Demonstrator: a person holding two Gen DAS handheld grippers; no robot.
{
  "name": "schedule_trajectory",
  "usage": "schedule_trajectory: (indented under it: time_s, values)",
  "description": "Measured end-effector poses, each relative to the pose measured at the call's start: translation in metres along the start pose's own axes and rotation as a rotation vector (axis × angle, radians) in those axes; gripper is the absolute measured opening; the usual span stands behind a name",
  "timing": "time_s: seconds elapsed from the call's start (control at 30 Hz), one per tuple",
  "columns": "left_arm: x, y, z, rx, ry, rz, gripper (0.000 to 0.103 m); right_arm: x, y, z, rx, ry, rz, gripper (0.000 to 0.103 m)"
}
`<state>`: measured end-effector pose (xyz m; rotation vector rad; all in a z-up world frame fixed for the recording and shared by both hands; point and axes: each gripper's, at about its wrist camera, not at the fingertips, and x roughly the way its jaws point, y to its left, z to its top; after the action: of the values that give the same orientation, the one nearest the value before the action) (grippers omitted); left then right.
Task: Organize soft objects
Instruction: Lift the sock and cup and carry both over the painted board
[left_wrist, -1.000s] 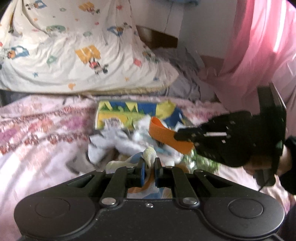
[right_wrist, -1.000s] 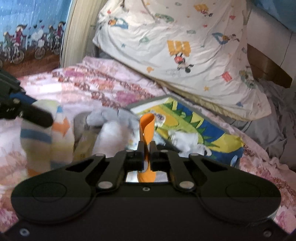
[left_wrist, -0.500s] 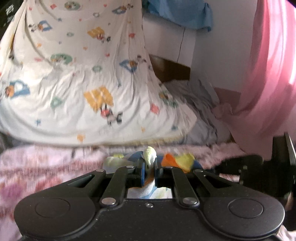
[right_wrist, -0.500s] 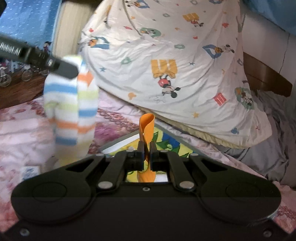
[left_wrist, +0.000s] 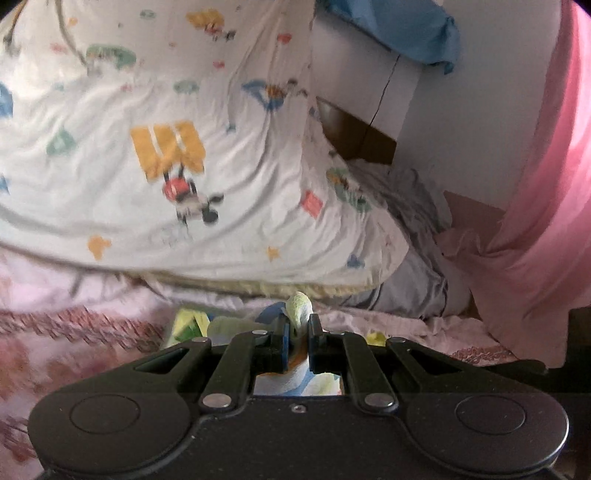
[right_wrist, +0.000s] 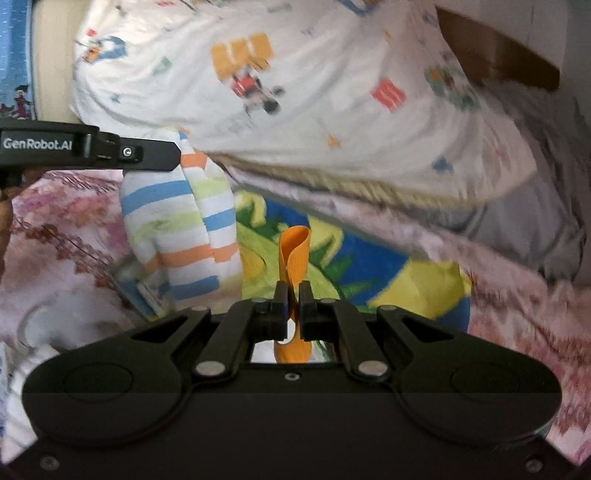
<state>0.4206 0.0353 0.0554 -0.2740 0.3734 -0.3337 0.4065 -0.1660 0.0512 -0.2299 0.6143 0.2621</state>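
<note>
Lifted clear of the heap within the last second: striped sock (right_wrist: 177, 229), pinched by its top edge in the left gripper (left_wrist: 297, 325), jaws pressed onto the fabric with only a pale tip poking out past them. Now hanging free, above and just to the left edge of the picture book (right_wrist: 369, 266), where a second ago dragged low among crumpled grey and white cloth on that book. Same story on the other side: right gripper (right_wrist: 291, 295) clamped on a curled orange strip (right_wrist: 293, 251), raised over the near middle of the book rather than down in the pile. Both views tilted up, so more cartoon quilt (right_wrist: 314, 92) behind the book and less pink bedspread (right_wrist: 55, 240) beside it. Book's cover largely bare in the right view; some white cloth left of it, blurred. Judged: two soft items separated from the clutter and in carry, placing not yet done, destination nowhere in view.
</note>
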Motion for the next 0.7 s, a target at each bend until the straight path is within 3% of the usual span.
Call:
schedule_trajectory:
  time_s: [0.27, 0.47, 0.7]
  values:
    - [0.037, 0.006, -0.033, -0.027, 0.109, 0.019, 0.009, 0.018, -0.029, -0.029, 0.093, 0.101, 0.028, 0.001]
    - [0.046, 0.006, -0.054, -0.003, 0.197, 0.023, 0.010, 0.027, -0.027, -0.033, 0.099, 0.112, 0.028, 0.008]
    - [0.039, -0.002, -0.055, 0.035, 0.207, 0.045, 0.024, 0.029, -0.024, -0.034, 0.092, 0.100, 0.007, 0.021]
